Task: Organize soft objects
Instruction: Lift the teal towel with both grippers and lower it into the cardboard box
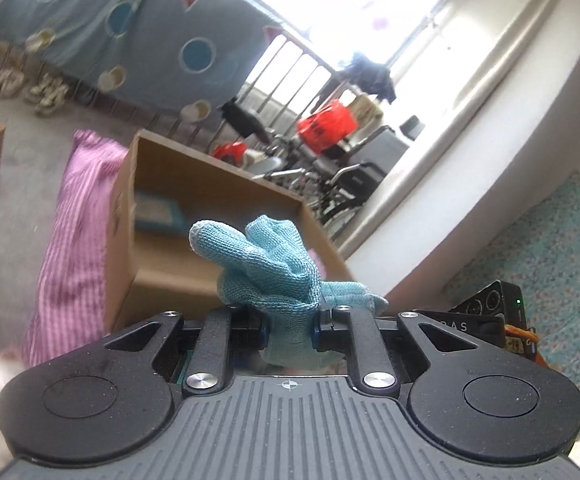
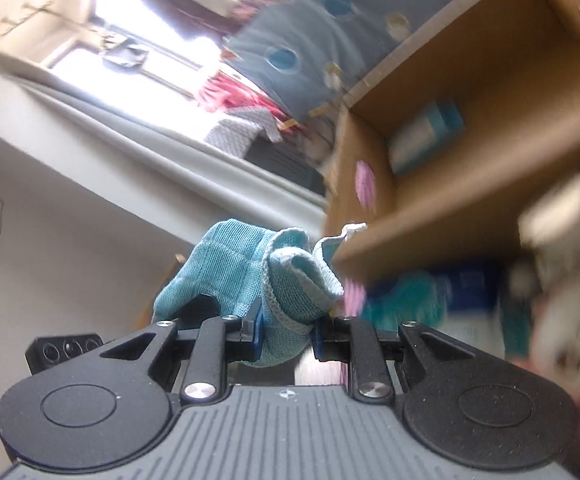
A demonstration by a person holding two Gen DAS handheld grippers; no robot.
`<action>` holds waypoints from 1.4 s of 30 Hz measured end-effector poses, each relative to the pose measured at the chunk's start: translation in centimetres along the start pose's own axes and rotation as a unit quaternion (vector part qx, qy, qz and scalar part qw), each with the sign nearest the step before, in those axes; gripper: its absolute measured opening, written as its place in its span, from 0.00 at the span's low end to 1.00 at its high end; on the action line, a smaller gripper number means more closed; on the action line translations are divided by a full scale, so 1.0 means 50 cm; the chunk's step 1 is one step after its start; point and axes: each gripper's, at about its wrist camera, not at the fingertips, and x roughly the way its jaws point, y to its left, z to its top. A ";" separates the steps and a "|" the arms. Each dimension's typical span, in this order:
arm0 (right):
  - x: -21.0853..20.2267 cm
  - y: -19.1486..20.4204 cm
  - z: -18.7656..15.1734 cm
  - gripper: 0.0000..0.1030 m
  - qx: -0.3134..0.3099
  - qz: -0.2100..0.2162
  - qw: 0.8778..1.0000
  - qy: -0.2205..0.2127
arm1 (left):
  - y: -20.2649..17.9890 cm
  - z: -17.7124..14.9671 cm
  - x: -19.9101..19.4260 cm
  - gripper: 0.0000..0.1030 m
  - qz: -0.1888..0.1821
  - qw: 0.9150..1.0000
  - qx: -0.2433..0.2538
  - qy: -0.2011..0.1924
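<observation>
Both your grippers, left (image 1: 289, 330) and right (image 2: 286, 336), pinch teal knit glove (image 1: 266, 264) between fingers; limp, light, grip bunched fabric over cardboard box (image 1: 210, 184).

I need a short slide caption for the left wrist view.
Left gripper shut on a blue glove, held before an open cardboard box.
</observation>
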 end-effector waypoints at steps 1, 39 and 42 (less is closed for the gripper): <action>-0.005 0.010 0.024 0.24 -0.011 0.001 1.000 -0.008 | -0.011 0.020 0.006 0.17 -0.005 1.000 0.009 -0.004; 0.269 -0.369 0.442 0.26 -0.007 -0.253 0.962 0.102 | 0.119 0.243 0.746 0.53 0.170 0.946 0.061 0.270; 0.262 -0.375 0.444 0.32 0.008 -0.259 0.961 0.099 | 0.113 0.249 0.729 0.68 0.171 0.946 0.052 0.270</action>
